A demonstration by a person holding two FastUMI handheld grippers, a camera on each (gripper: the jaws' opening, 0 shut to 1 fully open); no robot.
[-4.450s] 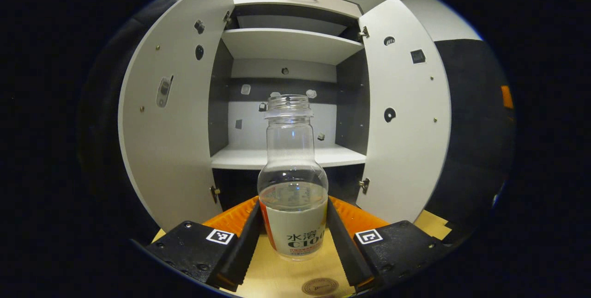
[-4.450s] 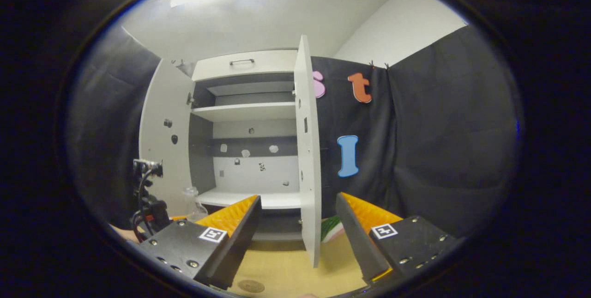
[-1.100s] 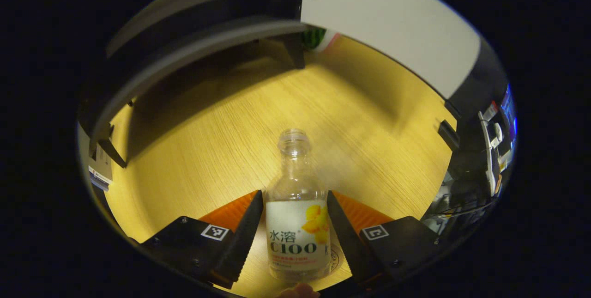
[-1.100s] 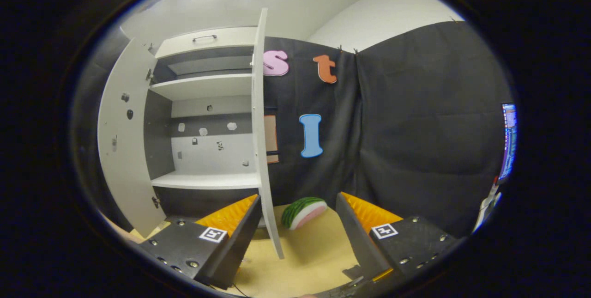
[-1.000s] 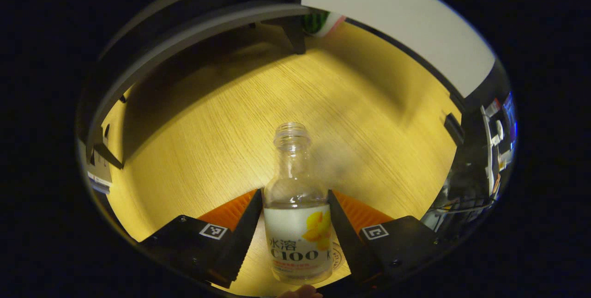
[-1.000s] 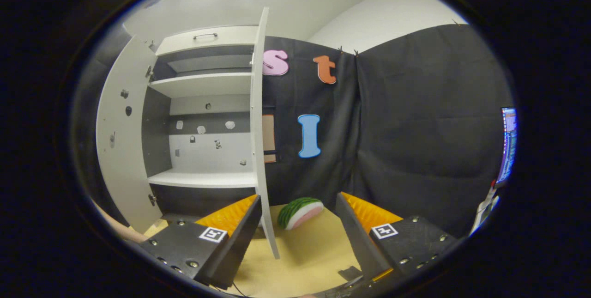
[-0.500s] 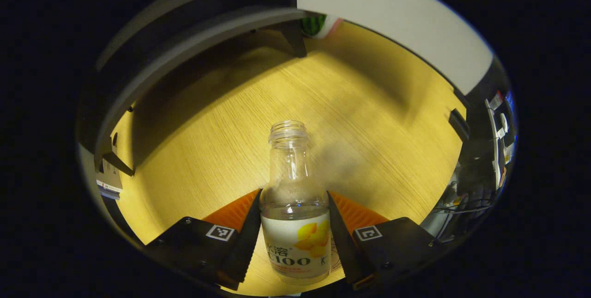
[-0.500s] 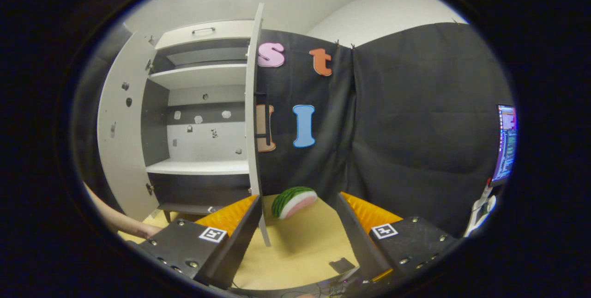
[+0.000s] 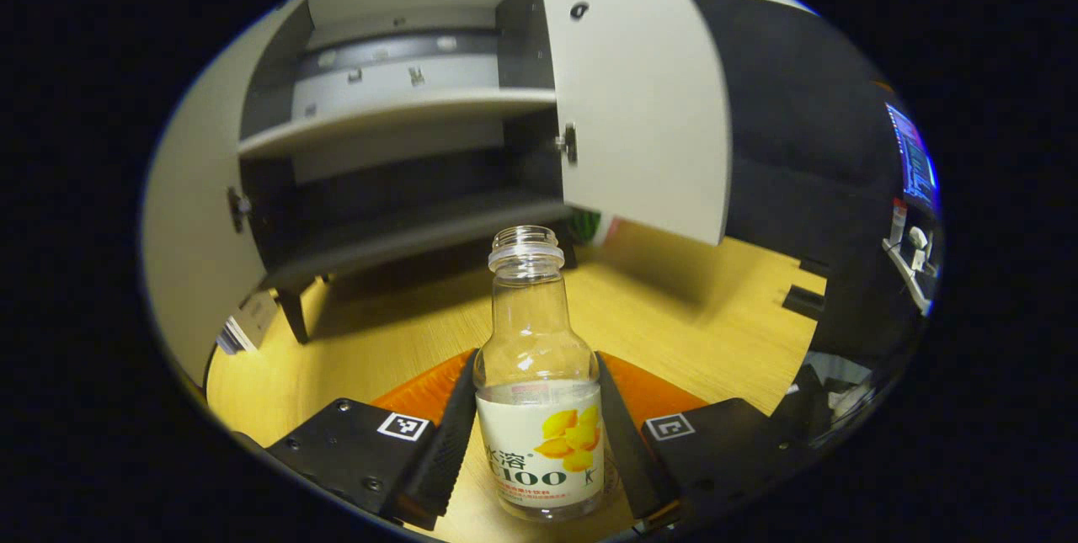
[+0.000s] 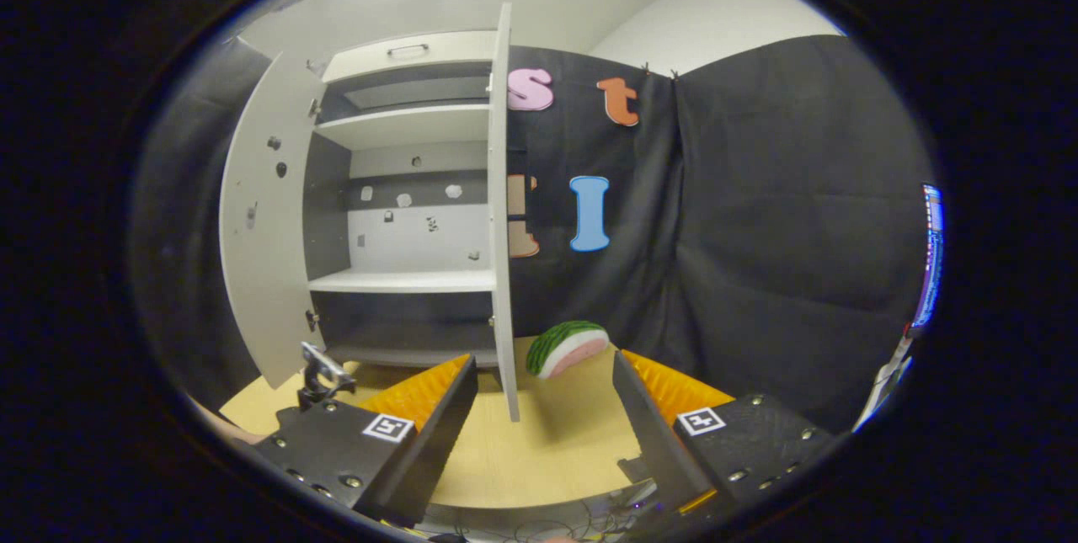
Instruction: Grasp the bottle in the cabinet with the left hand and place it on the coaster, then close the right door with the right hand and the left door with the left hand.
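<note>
On my left, the left door (image 9: 181,215) of the cabinet (image 9: 396,118) hangs wide open, and just in front of it my left claw (image 9: 537,433) is clenched on the bottle (image 9: 539,408), both fingers pressing against the labelled lower body. The bottle stands upright with its open neck up and a little clear liquid inside, and its base is down at or just above the wooden tabletop (image 9: 379,341). I can make out a curved edge by its base that may be the coaster, but I cannot say for sure that the bottle sits squarely on it. The step in hand, as I judge it, is the set-down, so I want the base flat and centred before I let go. To do that well I should keep the bottle vertical, lower it straight, and open my fingers evenly so neither one drags the label sideways. Then I should draw back along my own fingers' line so I don't clip the neck. Further right, the right door (image 10: 503,215) stands edge-on and open, well apart from the bottle, with a watermelon slice (image 10: 567,348) lying on the tabletop beyond it. My right claw (image 10: 543,417) hangs released and empty, jaws spread, low in front of that door's lower edge. Its push on the door's outer face should wait, I think, until the bottle stands free.
</note>
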